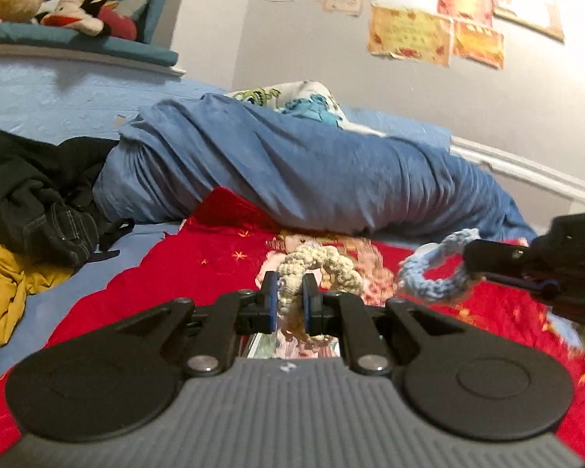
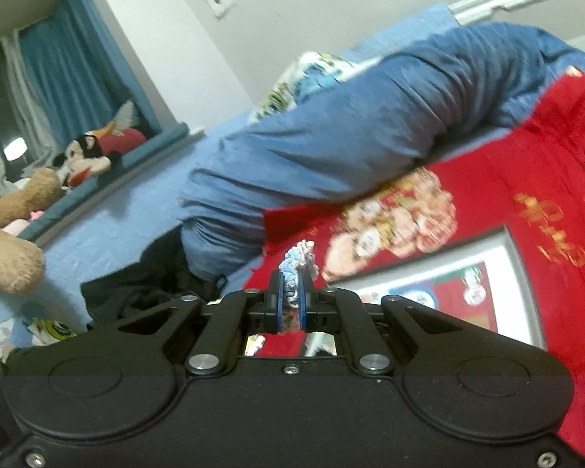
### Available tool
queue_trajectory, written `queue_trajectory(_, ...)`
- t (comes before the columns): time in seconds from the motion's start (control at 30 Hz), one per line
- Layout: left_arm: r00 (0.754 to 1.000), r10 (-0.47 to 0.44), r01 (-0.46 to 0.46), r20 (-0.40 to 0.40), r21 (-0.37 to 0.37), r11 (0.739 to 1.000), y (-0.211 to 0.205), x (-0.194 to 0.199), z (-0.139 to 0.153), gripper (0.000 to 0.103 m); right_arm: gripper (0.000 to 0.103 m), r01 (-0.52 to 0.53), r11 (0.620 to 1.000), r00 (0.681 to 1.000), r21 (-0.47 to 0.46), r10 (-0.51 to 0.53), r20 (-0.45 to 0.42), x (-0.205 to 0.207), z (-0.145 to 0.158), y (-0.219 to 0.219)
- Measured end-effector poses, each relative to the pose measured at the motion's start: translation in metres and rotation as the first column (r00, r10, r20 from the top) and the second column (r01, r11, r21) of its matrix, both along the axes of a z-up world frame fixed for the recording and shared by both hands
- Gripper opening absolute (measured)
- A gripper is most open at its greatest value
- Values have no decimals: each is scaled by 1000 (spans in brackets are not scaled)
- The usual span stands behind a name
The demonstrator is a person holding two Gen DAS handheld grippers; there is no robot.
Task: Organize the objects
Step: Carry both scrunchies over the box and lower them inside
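my left gripper clamps a cream crocheted scrunchie; my right gripper pinches a blue crocheted scrunchie above the red blanket.

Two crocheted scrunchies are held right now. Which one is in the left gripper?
The cream scrunchie, pinched in the left gripper over the red blanket. The light blue scrunchie hangs from the right gripper.
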State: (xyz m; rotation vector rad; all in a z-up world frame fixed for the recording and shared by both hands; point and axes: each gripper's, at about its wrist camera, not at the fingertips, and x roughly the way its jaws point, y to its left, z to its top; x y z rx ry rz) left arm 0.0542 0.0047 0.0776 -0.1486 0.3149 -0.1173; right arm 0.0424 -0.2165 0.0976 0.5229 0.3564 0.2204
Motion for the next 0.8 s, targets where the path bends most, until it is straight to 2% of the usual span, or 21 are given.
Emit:
queue_trajectory(0.2, 999, -14, 15, 31, -33, 999, 13, 25, 24, 15, 8, -14, 1000, 998, 8, 14, 59, 15, 24, 3)
queue_trajectory(0.43, 996, 1, 3, 94, -45, 999, 9, 62, 43, 15, 8, -6, 1000, 998, 20, 5, 61, 45, 26, -2)
queue_trajectory(0.63, 997, -6, 11, 78, -76, 997, 12, 92, 28, 15, 8, -6, 1000, 1000, 11, 6, 31, 79, 16, -8)
queue_trajectory(0.8, 999, 30, -28, 24, -46, 999, 18, 109, 1, 15, 8, -2, 1000, 1000, 28, 2, 0, 103, -5, -14)
